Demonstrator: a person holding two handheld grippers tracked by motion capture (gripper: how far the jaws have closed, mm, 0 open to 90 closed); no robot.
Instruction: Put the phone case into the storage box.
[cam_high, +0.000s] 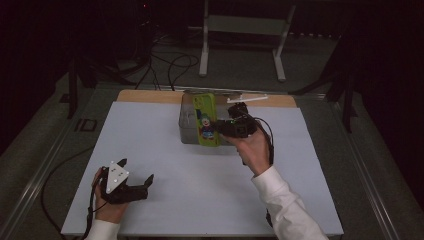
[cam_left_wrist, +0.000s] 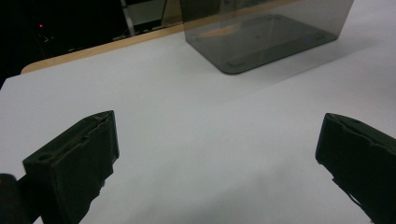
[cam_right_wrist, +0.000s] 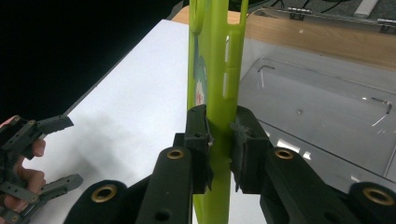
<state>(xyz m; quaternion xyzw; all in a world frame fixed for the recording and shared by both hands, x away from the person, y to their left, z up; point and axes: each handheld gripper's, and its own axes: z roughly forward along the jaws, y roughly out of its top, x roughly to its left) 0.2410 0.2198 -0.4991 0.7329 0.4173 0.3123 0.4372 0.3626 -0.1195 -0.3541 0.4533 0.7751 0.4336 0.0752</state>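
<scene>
Near the desk's front-left corner we see the left gripper (cam_high: 131, 184) resting low in the person's hand, jaws spread wide and empty, bare white desk (cam_left_wrist: 187, 116) between them. It plays no part yet.

Toward the middle of the far edge sits the smoky clear box (cam_high: 190, 131), open at the top, its lid hinged back. The green phone case (cam_high: 207, 120) hangs over the box's near rim, held on edge.

The right gripper (cam_right_wrist: 219, 149) is clamped across the case's thin side wall, both pads pinching soft plastic. Whether the case's lower end touches the box floor we cannot tell.

Our judgement: the step is setting the case into the box. Do it well by lowering straight, keeping it clear of the rim, and releasing only once it rests.
</scene>
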